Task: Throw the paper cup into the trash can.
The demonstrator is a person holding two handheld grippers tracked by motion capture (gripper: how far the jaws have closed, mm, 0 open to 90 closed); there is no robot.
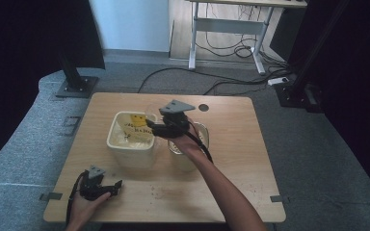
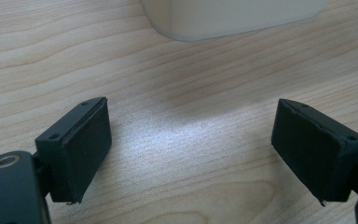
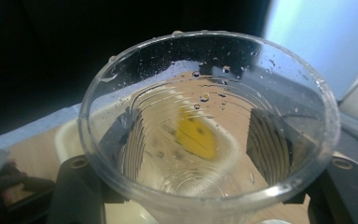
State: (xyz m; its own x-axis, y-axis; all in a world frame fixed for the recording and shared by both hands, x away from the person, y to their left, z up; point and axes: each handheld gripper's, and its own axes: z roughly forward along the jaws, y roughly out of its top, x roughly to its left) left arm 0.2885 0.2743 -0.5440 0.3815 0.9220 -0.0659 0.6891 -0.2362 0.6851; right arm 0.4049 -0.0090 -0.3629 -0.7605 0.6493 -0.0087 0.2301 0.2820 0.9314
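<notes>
A light wooden surface stood on grey carpet, seen from above. Near its middle sat a cream, square-shouldered plastic bin with crumpled yellow-printed wrapping inside it. Just to the right of the bin stood a second, rounder cream container, partly hidden by the person's right arm.

The right claw was held above the gap between the two containers, raised off the surface, with a grey three-cornered plate on top. In the right gripper view its jaws were clenched on either side of a clear plastic cup, whose ribbed walls showed both black pads pressed against them. Water droplets clung to the cup's inner wall near the rim, and a yellow blur showed through its base, possibly the wrapping in the bin behind it. In the high view the cup was only a faint clear outline at the bin's back right corner.

The left claw rested low at the front left of the surface, well apart from the bin. In the left gripper view it stood released, jaws spread wide with bare wood grain between them, and the bin's lower edge lay ahead.
</notes>
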